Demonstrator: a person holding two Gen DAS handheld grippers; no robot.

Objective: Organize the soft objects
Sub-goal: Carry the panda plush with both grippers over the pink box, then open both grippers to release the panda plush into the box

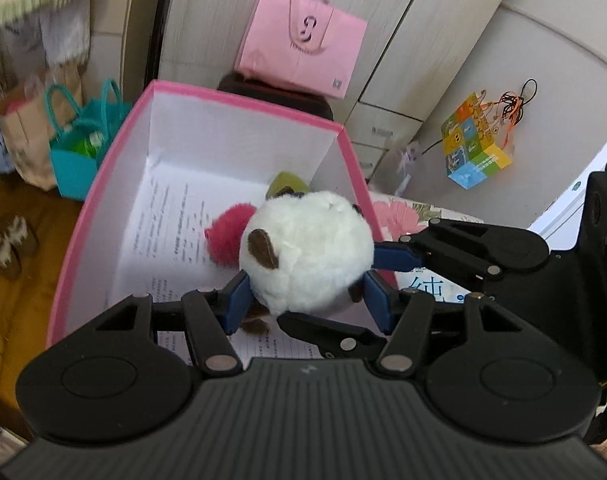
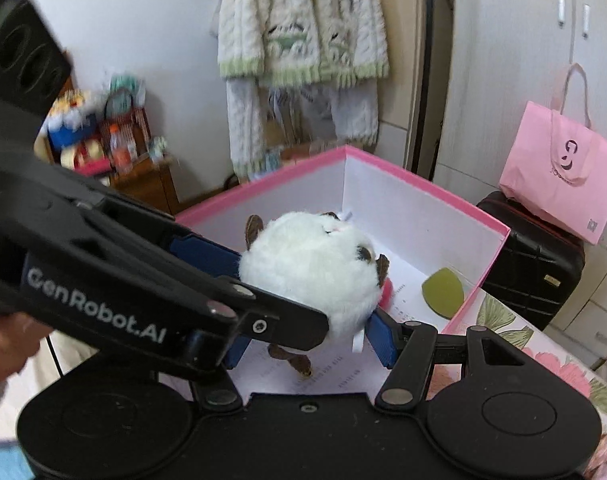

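White round plush toy [image 1: 307, 248] held over the pink-rimmed box [image 1: 103, 184], left gripper [image 1: 307, 296] and right gripper [image 2: 309, 342] both clamped on it — blue pads pressing its fur, red fluffy ball [image 1: 227, 236] and green piece [image 2: 443, 290] on the box floor — printed paper [image 1: 163, 224] lining it.
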